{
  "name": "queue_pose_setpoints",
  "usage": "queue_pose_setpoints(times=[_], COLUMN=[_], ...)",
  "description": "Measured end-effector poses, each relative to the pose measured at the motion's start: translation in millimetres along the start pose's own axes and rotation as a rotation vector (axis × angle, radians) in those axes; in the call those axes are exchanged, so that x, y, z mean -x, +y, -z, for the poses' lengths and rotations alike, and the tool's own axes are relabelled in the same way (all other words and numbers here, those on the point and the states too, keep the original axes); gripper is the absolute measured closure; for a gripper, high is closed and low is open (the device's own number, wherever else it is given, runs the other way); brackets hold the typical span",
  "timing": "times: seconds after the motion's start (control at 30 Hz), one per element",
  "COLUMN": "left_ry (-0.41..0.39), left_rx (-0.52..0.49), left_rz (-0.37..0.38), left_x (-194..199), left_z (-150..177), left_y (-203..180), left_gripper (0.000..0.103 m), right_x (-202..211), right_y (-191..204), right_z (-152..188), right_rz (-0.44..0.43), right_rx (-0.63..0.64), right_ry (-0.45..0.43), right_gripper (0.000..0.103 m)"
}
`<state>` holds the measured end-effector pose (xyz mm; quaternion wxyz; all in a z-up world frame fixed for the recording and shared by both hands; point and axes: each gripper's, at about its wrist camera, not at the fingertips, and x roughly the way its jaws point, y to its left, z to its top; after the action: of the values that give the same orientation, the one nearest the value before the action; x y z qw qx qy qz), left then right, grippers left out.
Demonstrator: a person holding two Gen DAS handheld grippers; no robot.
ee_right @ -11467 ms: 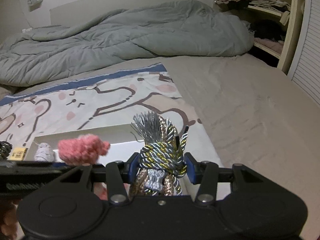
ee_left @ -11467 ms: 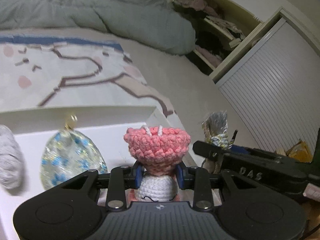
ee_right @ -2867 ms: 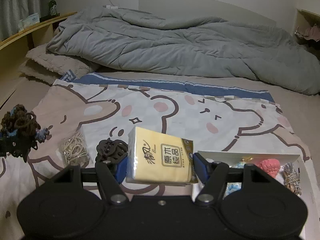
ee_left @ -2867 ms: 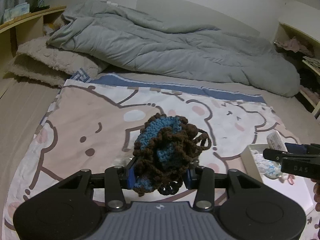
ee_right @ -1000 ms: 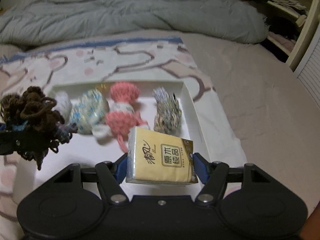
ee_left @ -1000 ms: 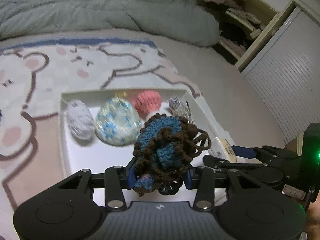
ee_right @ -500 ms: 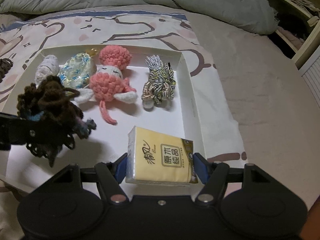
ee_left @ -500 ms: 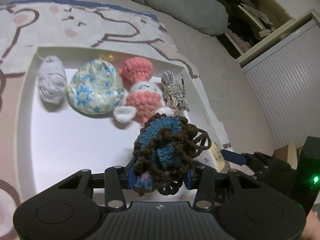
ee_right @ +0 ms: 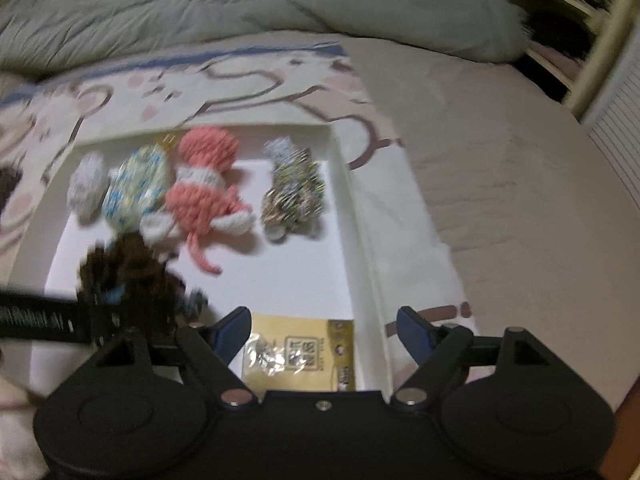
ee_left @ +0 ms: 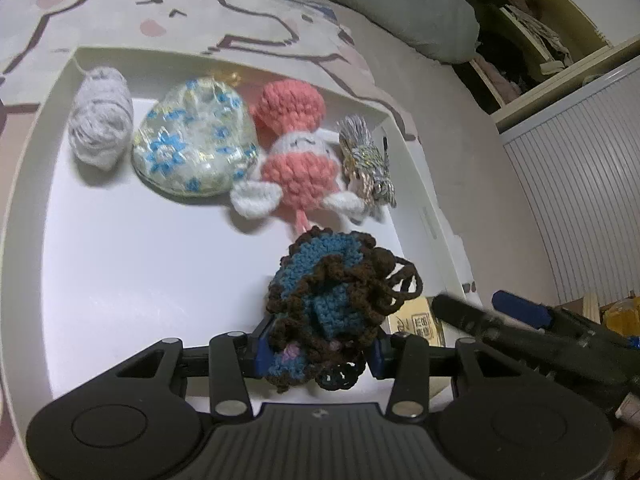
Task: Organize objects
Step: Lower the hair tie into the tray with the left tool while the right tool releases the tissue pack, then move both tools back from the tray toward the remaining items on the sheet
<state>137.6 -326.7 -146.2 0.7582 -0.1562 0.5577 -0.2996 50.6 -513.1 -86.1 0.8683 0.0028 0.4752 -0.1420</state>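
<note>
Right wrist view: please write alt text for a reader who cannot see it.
The open right gripper hovers above a yellow tissue pack lying in the near right corner of a white tray. Farther back lie a pink crochet doll and a braided cord bundle; at left, a blurred brown-and-blue crochet piece sits in the left gripper.

The left gripper (ee_left: 318, 354) reaches forward and down, jaws clamped on a crochet piece (ee_left: 336, 304). The right gripper (ee_right: 324, 330), just beside it, points down with jaws spread wide, holding nothing.
</note>
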Motion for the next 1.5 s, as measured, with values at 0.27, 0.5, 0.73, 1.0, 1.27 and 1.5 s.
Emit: queue_pose_setpoints(times=[0.27, 0.5, 0.73, 1.0, 1.27, 1.5], left_ry=[0.047, 0.022, -0.028, -0.115, -0.175, -0.212], left_rx=[-0.002, -0.06, -0.113, -0.246, -0.361, -0.381], left_rz=[0.038, 0.013, -0.027, -0.098, -0.174, -0.216], left_x=[-9.6, 4.5, 23.1, 55.4, 82.3, 99.8], left_z=[8.0, 3.1, -1.7, -5.3, -1.6, -1.8], left_y=[-6.9, -12.6, -15.3, -25.3, -31.6, -27.9], left_gripper=[0.045, 0.03, 0.026, 0.021, 0.012, 0.0], right_x=[4.0, 3.8, 7.5, 26.8, 45.4, 60.7], right_y=[-9.5, -11.1, -12.8, -15.8, -14.6, -5.5], right_z=[-4.9, -4.7, -5.2, -5.1, -4.0, -1.5], right_rz=[0.0, 0.002, -0.003, -0.014, -0.015, -0.008], right_rx=[-0.084, -0.094, -0.113, -0.148, -0.159, -0.118], right_ry=[-0.026, -0.021, -0.023, -0.061, -0.101, -0.144], right_gripper=[0.023, 0.023, 0.023, 0.023, 0.02, 0.012])
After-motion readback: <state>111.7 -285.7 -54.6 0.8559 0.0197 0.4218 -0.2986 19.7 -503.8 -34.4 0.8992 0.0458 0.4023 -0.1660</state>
